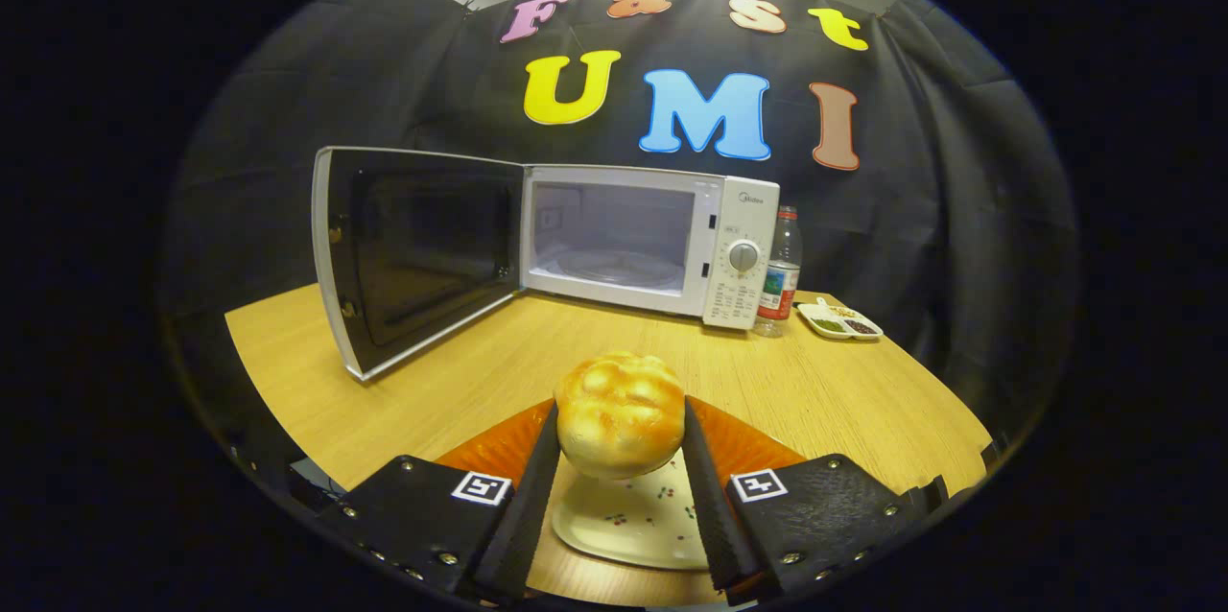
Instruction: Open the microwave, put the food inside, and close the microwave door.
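A golden bread roll (619, 412) hangs between my two black fingers (530, 487), which press on its sides. My gripper (620, 425) is shut on it, holding it a little above a white plate (633, 521) with small printed dots. Under the plate lies an orange mat (489, 449). Beyond the fingers, at the back of the wooden table (460, 382), stands a white microwave (652, 243). Its door (413, 252) is swung wide open to the left and the cavity with the glass turntable (609, 267) has nothing in it.
A clear water bottle (782, 271) with a red label stands right beside the microwave's control panel. A small white divided dish (841, 321) with condiments lies to the right of the bottle. The open door sticks out over the left part of the table.
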Action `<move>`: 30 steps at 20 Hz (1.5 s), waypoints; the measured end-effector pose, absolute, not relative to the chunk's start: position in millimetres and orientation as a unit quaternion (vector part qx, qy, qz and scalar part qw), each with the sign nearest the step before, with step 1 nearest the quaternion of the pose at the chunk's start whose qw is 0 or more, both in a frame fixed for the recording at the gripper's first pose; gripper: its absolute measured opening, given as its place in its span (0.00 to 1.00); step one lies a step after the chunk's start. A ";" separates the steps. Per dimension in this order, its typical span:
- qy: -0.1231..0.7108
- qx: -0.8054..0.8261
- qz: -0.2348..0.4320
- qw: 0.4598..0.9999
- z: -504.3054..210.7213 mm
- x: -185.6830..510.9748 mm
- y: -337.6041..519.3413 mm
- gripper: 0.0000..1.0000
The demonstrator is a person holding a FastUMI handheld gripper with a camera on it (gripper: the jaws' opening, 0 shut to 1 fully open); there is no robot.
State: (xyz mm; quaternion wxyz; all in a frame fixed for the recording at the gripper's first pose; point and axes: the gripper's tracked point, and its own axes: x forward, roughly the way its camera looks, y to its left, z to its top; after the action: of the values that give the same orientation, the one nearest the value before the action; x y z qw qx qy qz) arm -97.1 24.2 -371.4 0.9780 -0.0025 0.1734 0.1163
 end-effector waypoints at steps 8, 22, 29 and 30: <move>0.148 0.043 0.143 0.978 -308.7 -46.4 46.8 0.69; 0.117 -0.026 0.085 0.989 -271.4 83.6 79.9 0.69; 0.123 -0.058 0.053 0.989 -311.5 163.4 90.2 0.69; 0.127 -0.038 0.043 0.990 -318.4 172.0 90.4 0.69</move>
State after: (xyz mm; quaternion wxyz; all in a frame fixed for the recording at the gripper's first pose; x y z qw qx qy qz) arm 172.0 90.4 -318.4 0.9902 -0.0382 0.1272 0.0429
